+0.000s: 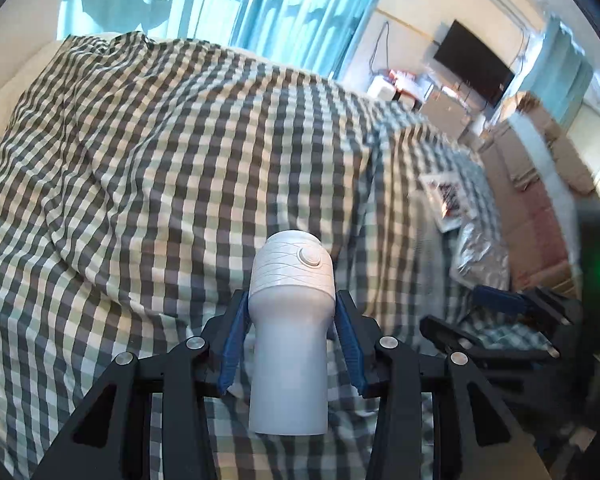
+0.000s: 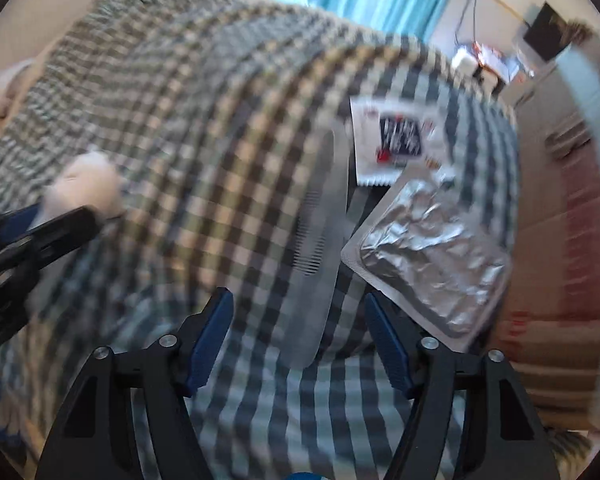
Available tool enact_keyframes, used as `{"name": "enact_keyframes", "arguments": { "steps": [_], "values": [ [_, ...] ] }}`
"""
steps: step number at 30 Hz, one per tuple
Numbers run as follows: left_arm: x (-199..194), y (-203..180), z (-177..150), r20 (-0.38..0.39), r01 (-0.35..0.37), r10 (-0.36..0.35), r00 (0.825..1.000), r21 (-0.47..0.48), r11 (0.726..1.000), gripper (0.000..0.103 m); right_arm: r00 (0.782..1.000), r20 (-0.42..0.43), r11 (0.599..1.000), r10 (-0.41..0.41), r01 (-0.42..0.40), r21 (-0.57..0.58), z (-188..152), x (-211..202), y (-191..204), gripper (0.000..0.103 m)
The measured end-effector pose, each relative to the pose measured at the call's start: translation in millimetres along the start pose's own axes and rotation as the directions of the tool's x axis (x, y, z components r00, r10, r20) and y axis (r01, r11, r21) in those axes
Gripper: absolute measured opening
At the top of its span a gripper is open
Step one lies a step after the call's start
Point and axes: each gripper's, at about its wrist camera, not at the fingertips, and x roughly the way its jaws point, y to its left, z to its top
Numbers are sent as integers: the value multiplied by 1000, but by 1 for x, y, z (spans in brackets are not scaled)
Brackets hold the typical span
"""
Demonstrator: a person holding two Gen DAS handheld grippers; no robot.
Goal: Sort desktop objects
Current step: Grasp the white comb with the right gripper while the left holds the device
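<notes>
Checks, white, silver and blue

A checked cloth (image 1: 160, 160) in dark grey-green, pale green and cream fills most of both views. At lower centre of the left wrist view stands a plain white bottle (image 1: 290, 340), its cap scored with thin wavy lines, between the blue pads and black frame of the left hand-held gripper (image 1: 292, 320). In the right wrist view the right hand-held gripper (image 2: 300, 340) shows the same black and blue; a silver-grey comb (image 2: 324, 240) lies mid-frame, a crinkled silver foil pack (image 2: 428, 264) at right, and above it a white sachet (image 2: 396, 144) with a dark blue panel and red marks. Turquoise curtains (image 1: 300, 8) hang along the top.
</notes>
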Motion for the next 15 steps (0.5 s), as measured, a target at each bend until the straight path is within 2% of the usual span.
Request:
{"name": "enact_keyframes", "arguments": {
  "steps": [2,4,5,6,7,12,15],
  "values": [
    [5,-2,0,3,-9,9,1000,24,1000,44,1000,-19,999,-8,8,33,3,16,-5,64],
    [11,-9,-1,8,19,-19,1000,30,999,44,999,-27,999,-26,26,32,6,25,-4,63],
    [12,-12,-2,11,25,-25,1000,32,999,44,999,-26,999,-42,43,29,7,26,-3,50],
    [13,-14,-3,14,25,-26,1000,39,999,44,996,-10,996,-91,91,26,7,26,-2,28],
    [15,-16,-4,16,24,-25,1000,46,999,44,991,6,991,-134,134,27,5,24,-2,25],
    [14,-24,-7,44,27,-30,999,56,998,44,998,50,998,-26,23,50,0,3,-8,25],
    [8,-24,0,73,14,-19,997,65,998,44,995,95,999,34,-36,26,-6,-29,-4,25]
  ]
}}
